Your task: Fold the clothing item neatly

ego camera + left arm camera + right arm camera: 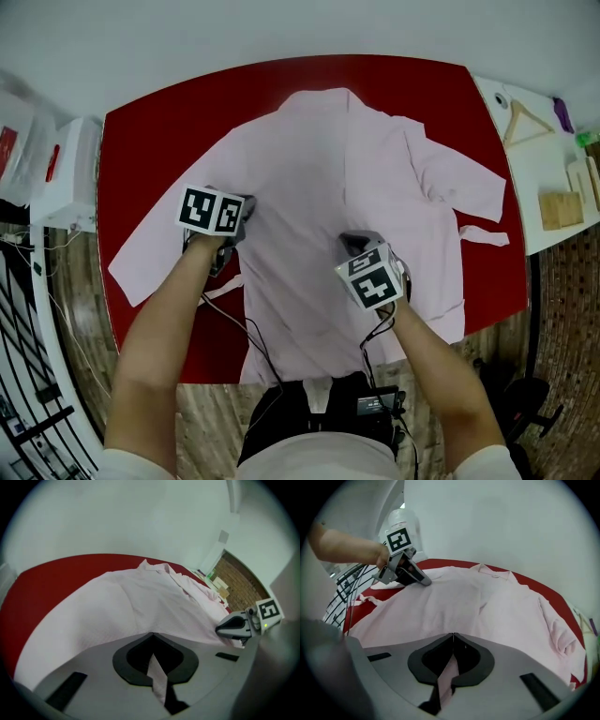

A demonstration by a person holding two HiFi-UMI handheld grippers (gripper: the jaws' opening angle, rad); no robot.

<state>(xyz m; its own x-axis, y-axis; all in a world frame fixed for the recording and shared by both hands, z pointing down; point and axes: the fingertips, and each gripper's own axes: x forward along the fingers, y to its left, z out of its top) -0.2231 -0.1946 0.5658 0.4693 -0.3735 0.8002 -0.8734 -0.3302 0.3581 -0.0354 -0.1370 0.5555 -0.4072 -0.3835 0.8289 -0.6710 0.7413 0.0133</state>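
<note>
A pale pink robe-like garment [328, 159] lies spread on the red table [169, 122], collar at the far side and a sleeve out to each side. My left gripper [246, 208] sits on its left half, shut on a pinch of the pink fabric; the left gripper view shows cloth [140, 602] running into the closed jaws [152, 635]. My right gripper [352, 241] rests on the middle of the garment, shut on another fold [487, 606] at its jaws [453, 634]. Each gripper shows in the other's view: the right gripper [219, 630] and the left gripper [425, 581].
A pink belt tie [483, 234] trails off the right side, another [223, 286] at the left hem. A white surface at the right holds a wooden hanger [525, 122] and wooden blocks [562, 208]. A white box [70, 173] and a wire rack [28, 375] stand at the left.
</note>
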